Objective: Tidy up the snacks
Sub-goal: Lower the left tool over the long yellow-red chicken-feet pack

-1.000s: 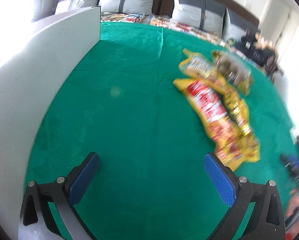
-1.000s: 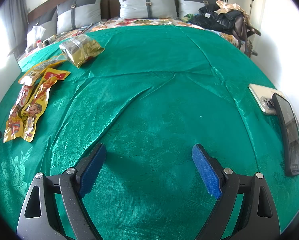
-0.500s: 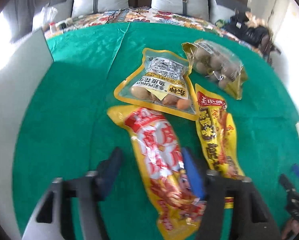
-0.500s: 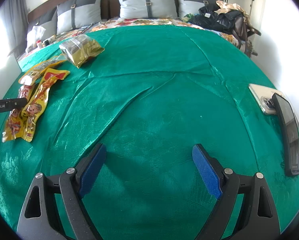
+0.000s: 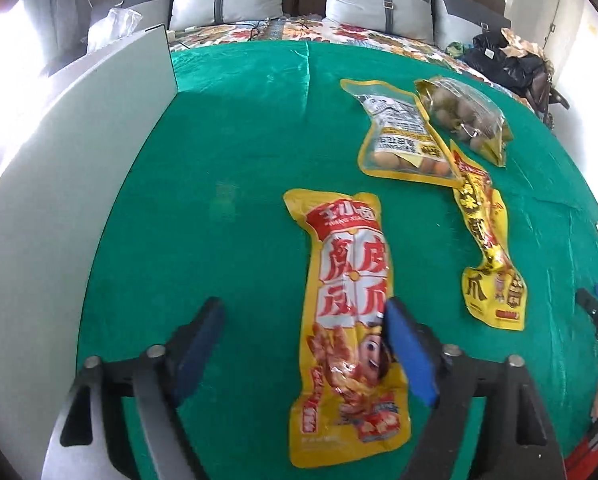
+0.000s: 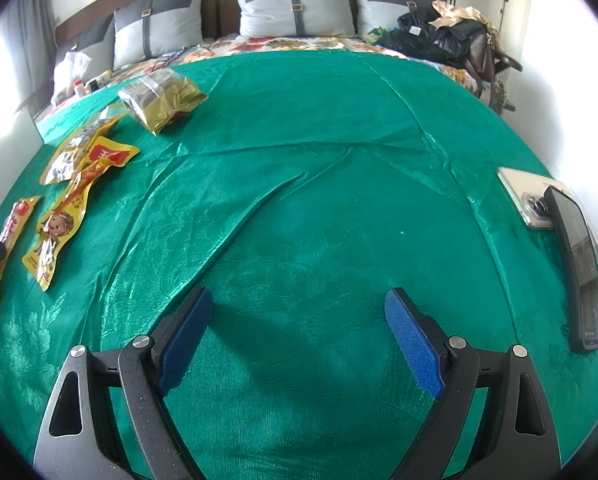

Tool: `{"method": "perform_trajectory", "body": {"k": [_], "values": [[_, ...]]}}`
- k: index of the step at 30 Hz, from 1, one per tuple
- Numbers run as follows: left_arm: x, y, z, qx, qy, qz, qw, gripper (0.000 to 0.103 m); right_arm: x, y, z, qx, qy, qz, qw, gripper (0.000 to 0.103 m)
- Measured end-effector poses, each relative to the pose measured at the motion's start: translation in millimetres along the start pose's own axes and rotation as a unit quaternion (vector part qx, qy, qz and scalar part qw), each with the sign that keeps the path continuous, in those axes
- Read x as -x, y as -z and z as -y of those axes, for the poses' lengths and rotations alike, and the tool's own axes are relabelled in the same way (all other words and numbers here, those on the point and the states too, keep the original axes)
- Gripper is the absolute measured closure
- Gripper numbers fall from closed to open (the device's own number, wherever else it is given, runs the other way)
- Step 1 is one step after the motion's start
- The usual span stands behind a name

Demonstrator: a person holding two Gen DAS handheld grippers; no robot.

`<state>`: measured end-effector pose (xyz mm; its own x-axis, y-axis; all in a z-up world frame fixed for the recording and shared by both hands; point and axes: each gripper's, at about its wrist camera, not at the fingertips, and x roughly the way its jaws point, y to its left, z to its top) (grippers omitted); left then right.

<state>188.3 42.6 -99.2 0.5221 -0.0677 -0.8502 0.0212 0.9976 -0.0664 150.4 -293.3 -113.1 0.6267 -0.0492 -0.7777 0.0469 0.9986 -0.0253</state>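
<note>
Now the left tool [image 5: 303, 320] has just spread wide again, leaving the big yellow snack pack [image 5: 349, 320] loose on the bed, set apart from the others.

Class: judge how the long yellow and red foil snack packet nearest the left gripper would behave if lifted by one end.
The long yellow and red foil snack packet is thin and crinkled, so it would probably droop. Its glossy film looks slippery. Lying flat, it shouldn't roll.
</note>
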Motion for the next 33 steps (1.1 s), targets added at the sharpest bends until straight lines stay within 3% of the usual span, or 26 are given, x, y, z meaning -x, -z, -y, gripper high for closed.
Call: {"method": "perform_trajectory", "body": {"k": [2,3,9,23,25,27,28,32,33], "values": [[-8,-1,-6,0.004,-0.003,0.004,1.0000,0.003,0,0,0,0.000,0.000,0.000,1.000,0.013],[-11,-1,-8,0.006,-0.004,0.007,0.9999,0.001,0,0,0,0.000,0.000,0.000,1.000,0.013],[-16,3,-9,-0.020,-0.012,0.040,0.9989,0.000,0,0,0,0.000,0.000,0.000,1.000,0.013],[-17,1,-8,-0.029,-0.019,0.038,0.9987,0.000,0,2,0,0.001,0.000,-0.001,1.000,0.011],[-17,1,-8,-0.029,-0.018,0.038,0.9987,0.000,-1,0,0,-0.005,0.004,-0.005,1.000,0.009],[-17,1,-7,-0.029,-0.019,0.038,0.9987,0.000,-3,-7,-6,-0.029,0.012,-0.037,0.999,0.009],[-17,1,-8,-0.029,-0.018,0.038,0.9987,0.000,-3,-13,-13,-0.041,-0.006,-0.051,0.998,0.010],[-17,1,-8,-0.029,-0.018,0.038,0.9987,0.000,1,-42,-66,-0.084,-0.165,-0.062,0.981,0.011],[-17,1,-8,-0.029,-0.018,0.038,0.9987,0.000,-2,-50,-84,-0.084,-0.182,-0.069,0.977,0.011]]}}
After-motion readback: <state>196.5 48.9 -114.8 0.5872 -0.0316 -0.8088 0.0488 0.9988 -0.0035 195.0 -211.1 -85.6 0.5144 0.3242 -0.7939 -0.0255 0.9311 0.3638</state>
